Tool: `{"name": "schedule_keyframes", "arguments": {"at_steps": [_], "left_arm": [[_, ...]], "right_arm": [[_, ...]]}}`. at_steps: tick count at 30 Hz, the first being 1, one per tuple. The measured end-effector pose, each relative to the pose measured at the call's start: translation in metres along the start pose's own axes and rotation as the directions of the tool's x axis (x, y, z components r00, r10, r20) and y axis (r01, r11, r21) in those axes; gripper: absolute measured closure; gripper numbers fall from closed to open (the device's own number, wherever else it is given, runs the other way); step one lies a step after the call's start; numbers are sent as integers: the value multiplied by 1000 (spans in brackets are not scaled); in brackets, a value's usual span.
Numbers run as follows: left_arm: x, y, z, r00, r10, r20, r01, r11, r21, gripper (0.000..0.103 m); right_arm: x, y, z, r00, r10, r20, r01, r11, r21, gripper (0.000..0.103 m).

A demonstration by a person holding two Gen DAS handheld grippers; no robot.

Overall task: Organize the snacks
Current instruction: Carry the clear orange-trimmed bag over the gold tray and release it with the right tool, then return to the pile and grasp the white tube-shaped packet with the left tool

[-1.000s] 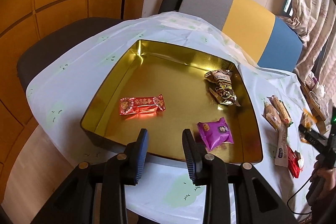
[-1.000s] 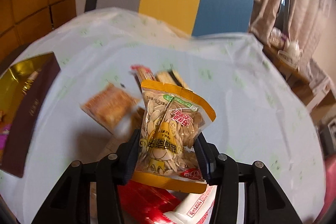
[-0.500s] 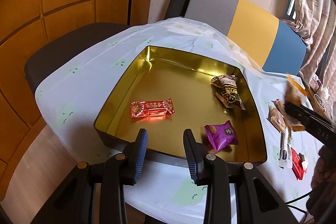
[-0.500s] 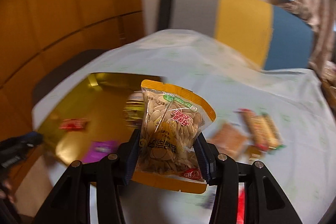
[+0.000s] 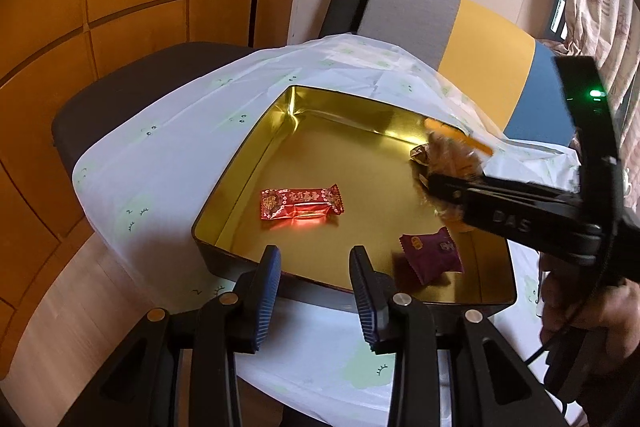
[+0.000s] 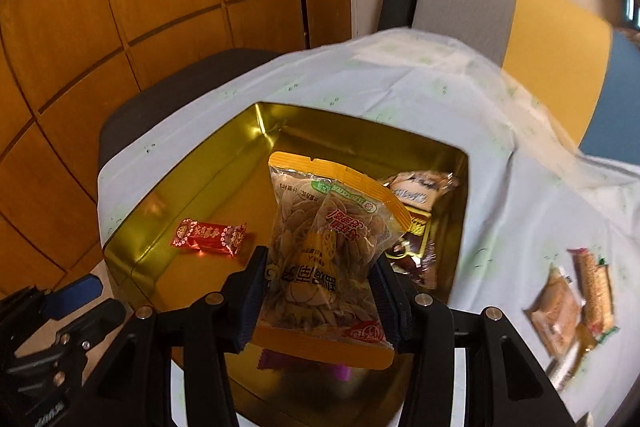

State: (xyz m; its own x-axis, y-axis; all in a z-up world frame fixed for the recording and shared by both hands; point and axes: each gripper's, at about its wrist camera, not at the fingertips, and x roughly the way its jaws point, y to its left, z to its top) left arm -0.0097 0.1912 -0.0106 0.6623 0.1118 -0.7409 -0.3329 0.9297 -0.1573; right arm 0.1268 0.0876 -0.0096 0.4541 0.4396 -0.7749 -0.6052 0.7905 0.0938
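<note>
A clear seed packet [image 6: 324, 255] with orange edges is clamped upright between the pads of the right tool [image 6: 320, 291]. The packet is held over the gold tin [image 6: 256, 123], which is set on the tabletop [image 6: 400, 83] under a pale printed cloth. Inside the tin, a red candy bar [image 6: 209, 237] is seen at the left, a brown packet [image 6: 420, 203] at the right, and a purple packet [image 5: 432, 253] near the front wall. The left tool [image 5: 316, 291] is positioned over the near rim of the tin; its jaws are set narrowly apart, with nothing gripped between them. Further snack packs [image 6: 576, 299] are laid on the cloth to the right, outside the tin.
</note>
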Motion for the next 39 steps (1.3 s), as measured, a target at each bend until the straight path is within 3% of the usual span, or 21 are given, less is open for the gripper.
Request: {"name": "schedule_keyframes", "arguments": {"at_steps": [3,6,10,15,18,22,32,39], "left_arm": [[1,1,-2,1000,-3,-10,3,1000,-6,67],[3,2,-4,1000,-8,-17,8,1000,-7,67],[4,2,-5,1000,-11,-18,11,1000,-9,67],[0,-10,-2,999,-47,-2,47,998,35,67],[-5,-27,1,997,-72,11,71,993,90,67],[-8,-48,4,994,-107,5,105,984,145,67],[-12,-112,8,976,-216,-21,214,937,276,67],[-8,-161,2,949,-295,-116,317,879,357,67]], "right_arm": [[13,-2,-4,999,2,-32,0,999,39,51],[19,-6,-8,999,12,-49,-9,997,76,40],[13,-4,-13,1000,-3,-27,5,997,76,39],[-16,-9,-26,1000,-16,23,13,996,92,39],[-42,-20,-38,997,-29,68,22,994,109,32],[-71,-41,-56,993,-57,100,43,989,140,31],[-122,-127,-110,978,-194,75,169,952,257,29],[-148,-190,-137,959,-285,5,269,910,314,24]]}}
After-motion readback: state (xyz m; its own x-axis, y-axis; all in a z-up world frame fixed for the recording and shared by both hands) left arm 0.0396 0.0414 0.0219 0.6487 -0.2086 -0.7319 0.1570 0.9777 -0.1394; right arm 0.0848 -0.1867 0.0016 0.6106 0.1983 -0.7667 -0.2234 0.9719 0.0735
